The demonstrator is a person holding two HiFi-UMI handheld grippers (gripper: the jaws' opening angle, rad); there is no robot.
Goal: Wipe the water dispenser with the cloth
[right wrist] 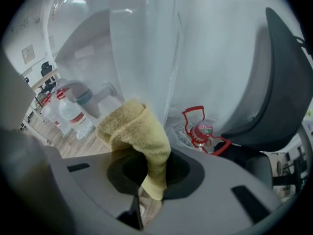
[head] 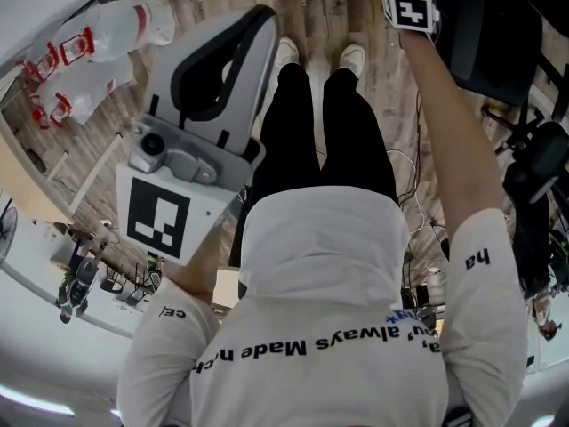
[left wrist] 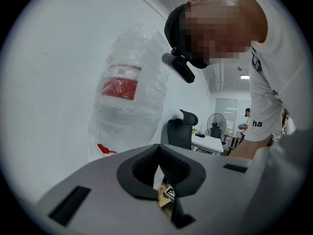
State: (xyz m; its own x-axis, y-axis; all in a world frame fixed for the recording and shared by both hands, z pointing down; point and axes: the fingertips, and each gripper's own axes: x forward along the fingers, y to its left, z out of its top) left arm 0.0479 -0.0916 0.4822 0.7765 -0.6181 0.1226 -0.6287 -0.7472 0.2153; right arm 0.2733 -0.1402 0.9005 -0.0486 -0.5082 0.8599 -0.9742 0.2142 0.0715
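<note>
Pressing the cloth (right wrist: 138,133), gripped in the right gripper (right wrist: 149,177) jaws, flat on what seems the water dispenser (right wrist: 146,43) should wipe best; left gripper (left wrist: 160,174) jaws closed, empty.

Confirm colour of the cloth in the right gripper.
Pale yellow cloth, plain terry, no pattern. Clearest in the right gripper view, clamped in the right gripper.

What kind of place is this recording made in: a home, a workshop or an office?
Most likely an office. The left gripper view shows a black office chair, a white desk and a standing fan. Large wrapped water bottles are stored nearby.
</note>
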